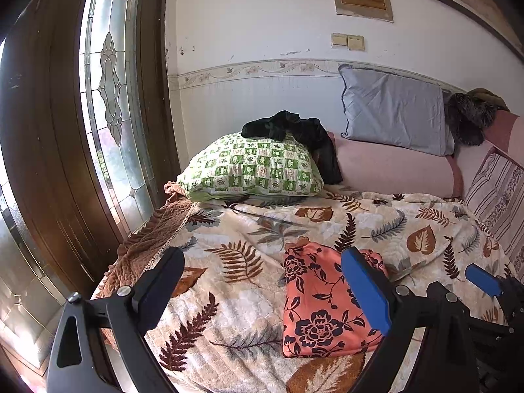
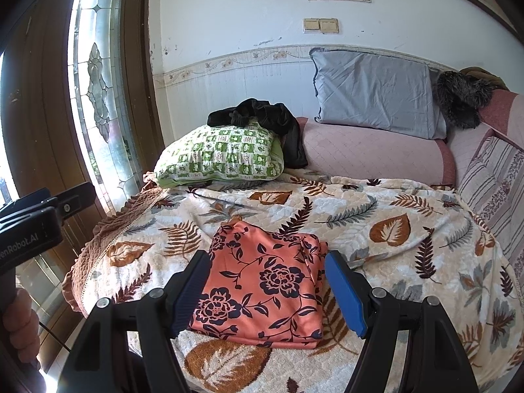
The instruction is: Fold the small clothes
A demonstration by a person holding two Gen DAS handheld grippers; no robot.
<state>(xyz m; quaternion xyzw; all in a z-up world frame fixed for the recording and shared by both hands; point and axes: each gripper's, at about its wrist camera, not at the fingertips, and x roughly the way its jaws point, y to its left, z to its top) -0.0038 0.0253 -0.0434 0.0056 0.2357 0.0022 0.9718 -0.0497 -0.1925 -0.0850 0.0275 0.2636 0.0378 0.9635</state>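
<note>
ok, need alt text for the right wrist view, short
A folded orange floral cloth lies on a leaf-patterned bedspread, framed between the open fingers of the right gripper, which do not touch it. Behind it a green checked pillow carries a black garment, and a grey pillow leans on the wall.

A cream quilted bedspread printed with brown and grey leaves (image 2: 376,203) covers the bed. At its far edge lies a green-and-white checked pillow (image 2: 222,155), with a crumpled black garment (image 2: 262,113) draped over its top. A grey pillow (image 2: 373,93) leans against the white wall, atop a pink quilted bolster (image 2: 370,154). A brown wooden door with leaded glass (image 2: 95,75) stands left.
</note>
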